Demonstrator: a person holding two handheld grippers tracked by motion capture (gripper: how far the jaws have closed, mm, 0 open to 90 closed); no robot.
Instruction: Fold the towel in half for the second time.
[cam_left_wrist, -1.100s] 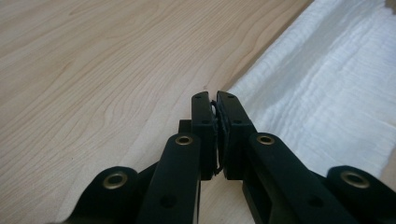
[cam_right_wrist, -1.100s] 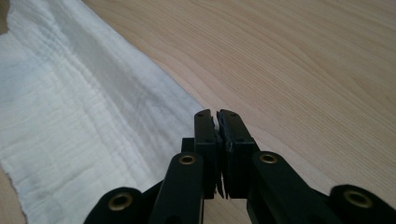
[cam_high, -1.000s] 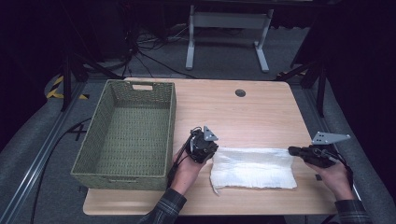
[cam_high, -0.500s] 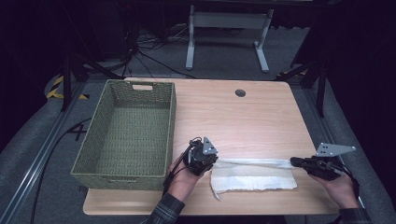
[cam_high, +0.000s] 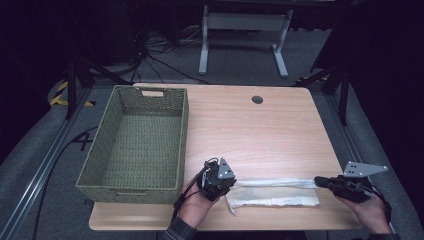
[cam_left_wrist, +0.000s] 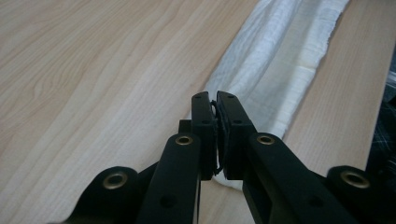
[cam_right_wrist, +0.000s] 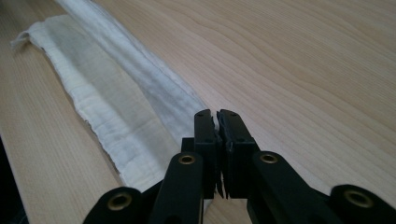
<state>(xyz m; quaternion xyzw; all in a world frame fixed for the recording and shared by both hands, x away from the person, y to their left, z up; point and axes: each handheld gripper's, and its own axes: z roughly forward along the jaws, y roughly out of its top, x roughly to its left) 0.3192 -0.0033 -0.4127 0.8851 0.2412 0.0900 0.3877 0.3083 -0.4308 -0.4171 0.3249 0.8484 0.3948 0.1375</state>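
A white cloth (cam_high: 272, 192) lies as a long, narrow folded strip near the table's front edge. My left gripper (cam_high: 234, 182) is at its left end and my right gripper (cam_high: 317, 181) at its right end. Each is shut on the cloth's upper layer, which stretches taut between them. In the left gripper view, the jaws (cam_left_wrist: 215, 100) pinch a thin edge of the cloth (cam_left_wrist: 275, 60), which runs away to the upper right. The right gripper view shows its jaws (cam_right_wrist: 215, 116) closed on the cloth (cam_right_wrist: 116, 102), which runs off to the upper left.
A green woven basket (cam_high: 184, 130) stands on the left part of the wooden table (cam_high: 250, 135), close to my left hand. There is a round cable hole (cam_high: 257, 99) near the far edge. Dark floor, cables and a metal stand lie beyond the table.
Both grippers have moved toward the table's front edge, drawing the cloth's far edge over the near part. The cloth has gone from a broad rectangle to a narrow strip.
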